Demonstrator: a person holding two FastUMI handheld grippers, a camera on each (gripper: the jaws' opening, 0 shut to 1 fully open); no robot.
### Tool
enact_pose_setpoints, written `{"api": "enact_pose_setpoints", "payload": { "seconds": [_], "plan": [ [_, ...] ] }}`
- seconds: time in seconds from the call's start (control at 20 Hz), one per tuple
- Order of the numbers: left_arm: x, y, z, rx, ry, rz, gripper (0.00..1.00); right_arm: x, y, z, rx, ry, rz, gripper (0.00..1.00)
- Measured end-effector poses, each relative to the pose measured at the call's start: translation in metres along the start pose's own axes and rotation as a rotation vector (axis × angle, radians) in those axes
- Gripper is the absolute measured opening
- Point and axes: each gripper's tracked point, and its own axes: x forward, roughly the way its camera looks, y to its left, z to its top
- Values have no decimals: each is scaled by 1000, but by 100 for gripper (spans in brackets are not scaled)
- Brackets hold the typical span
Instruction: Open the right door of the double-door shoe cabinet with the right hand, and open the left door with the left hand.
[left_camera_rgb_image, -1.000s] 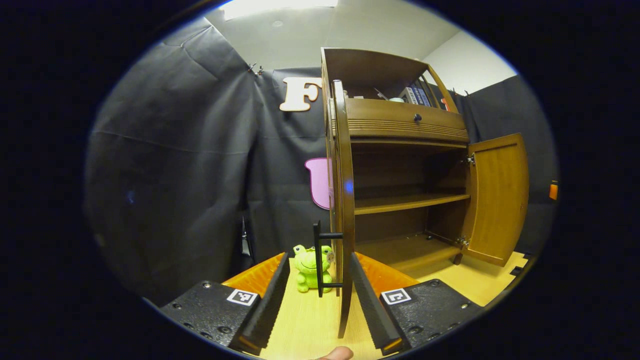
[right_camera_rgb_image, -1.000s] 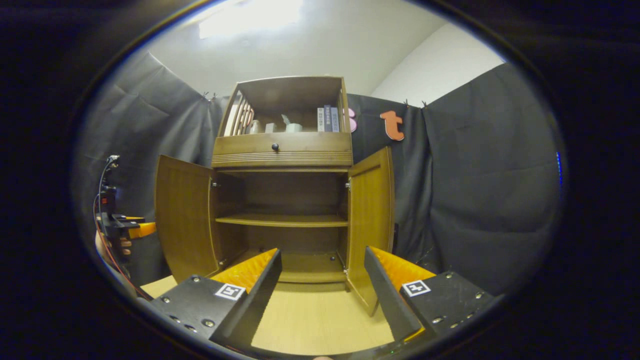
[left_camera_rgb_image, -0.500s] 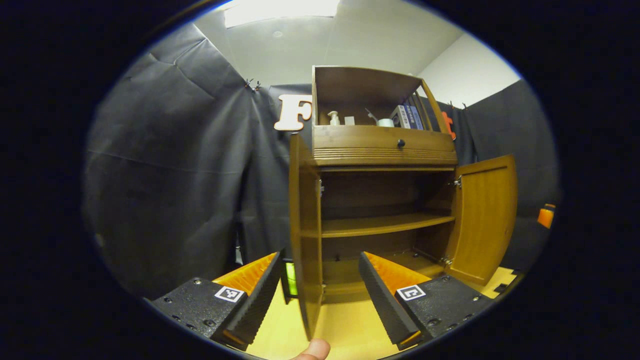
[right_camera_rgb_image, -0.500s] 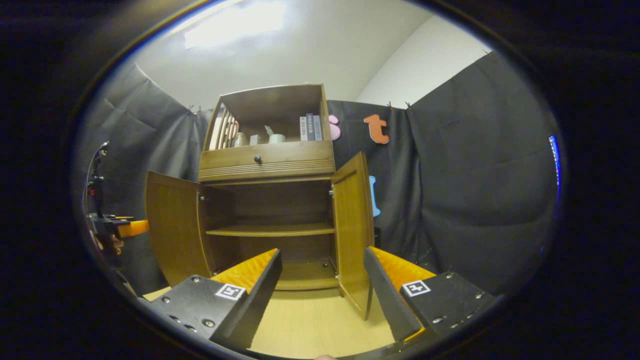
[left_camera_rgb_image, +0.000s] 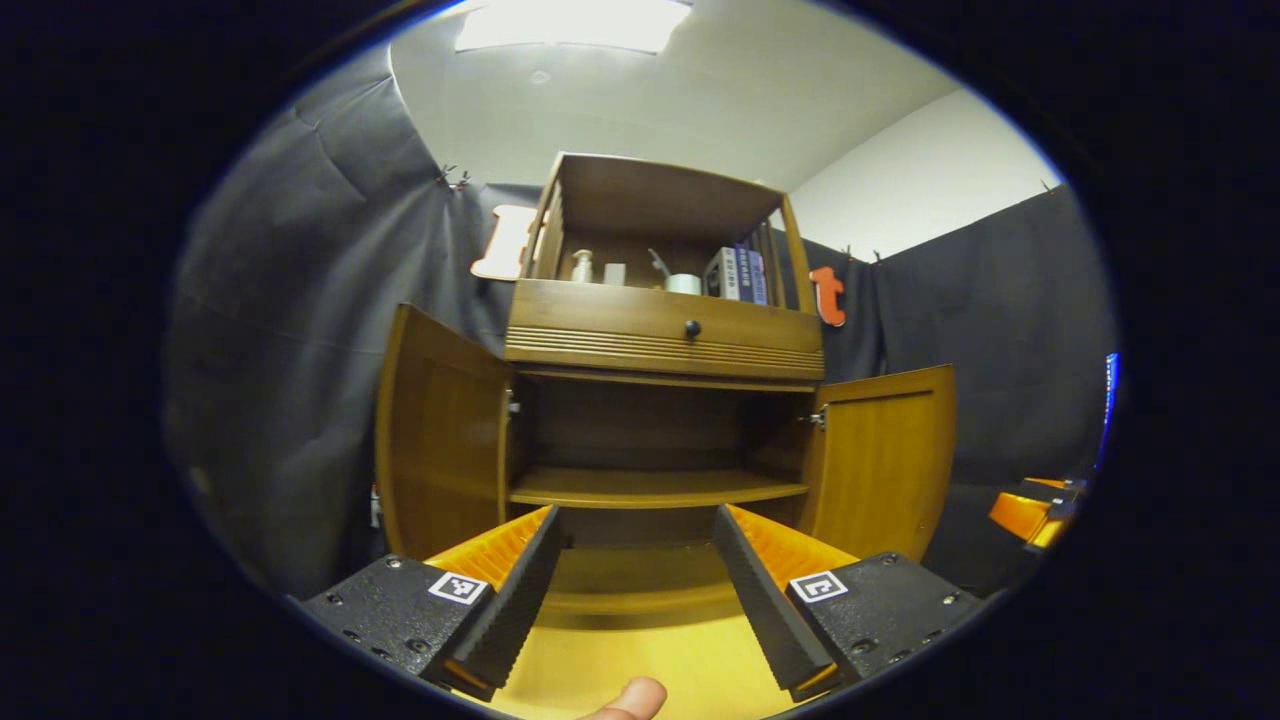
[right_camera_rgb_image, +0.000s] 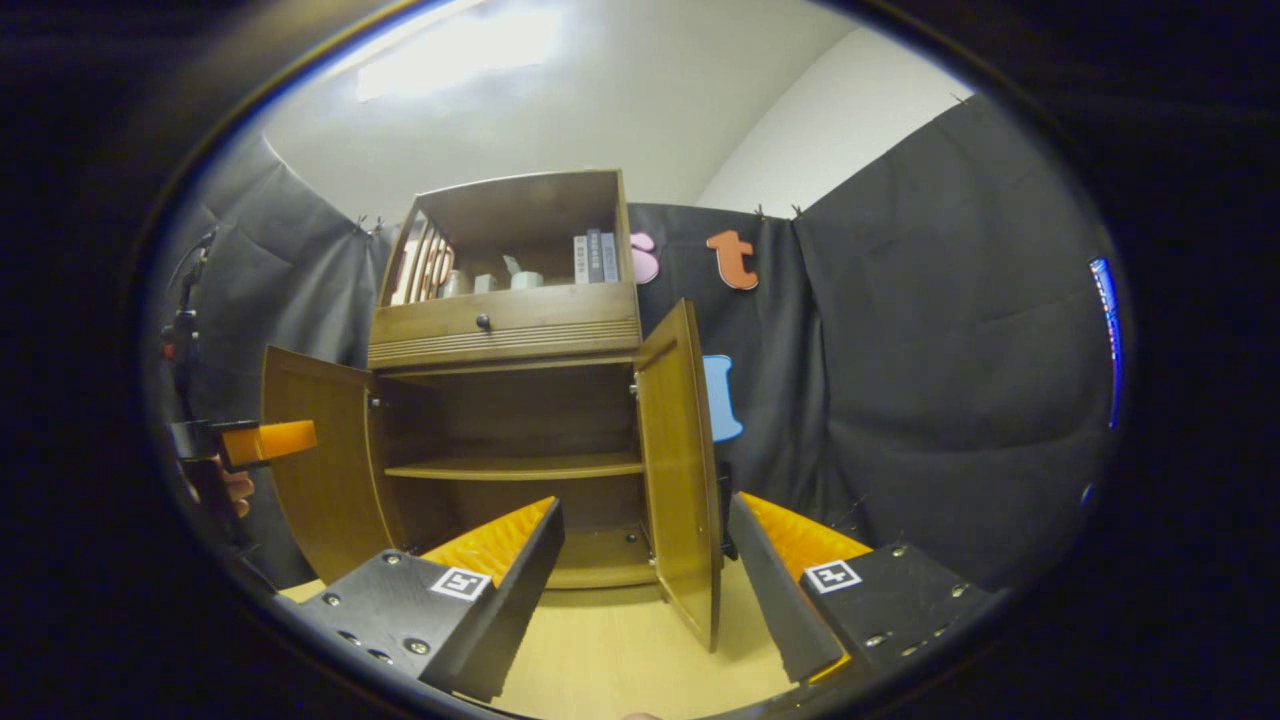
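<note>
Now both shoe cabinet (left_camera_rgb_image: 662, 340) doors stand open, seemingly empty.

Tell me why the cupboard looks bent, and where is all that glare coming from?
Left gripper view: the fisheye lens bows the cabinet and its doors; a ceiling light burns out white at the top. Right gripper view: same curving, the ceiling light smeared and hazy, the cabinet's lower compartment in shadow.

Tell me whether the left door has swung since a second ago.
Yes. In the left gripper view the left door has swung further open, away from the cabinet's shelf, showing its inner face.
</note>
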Motion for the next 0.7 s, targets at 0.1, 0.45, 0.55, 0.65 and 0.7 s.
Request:
{"api": "enact_pose_setpoints", "payload": {
  "seconds": [0.1,0.45,0.55,0.65,0.7],
  "plan": [
    [13,-15,-4,-27,-18,-9,94,10,1,-6,-7,4,7,94],
    [54,-55,-32,-49,24,-35,94,35,19,-17,-80,55,36,98],
    [60,-64,-39,-48,35,-61,92,39,29,-20,-70,69,51,94],
    [64,-71,-52,-62,50,-81,92,43,39,-27,-51,88,66,96],
    [68,-74,-59,-60,55,-92,94,43,47,-32,-44,104,82,94]
  ]
}}
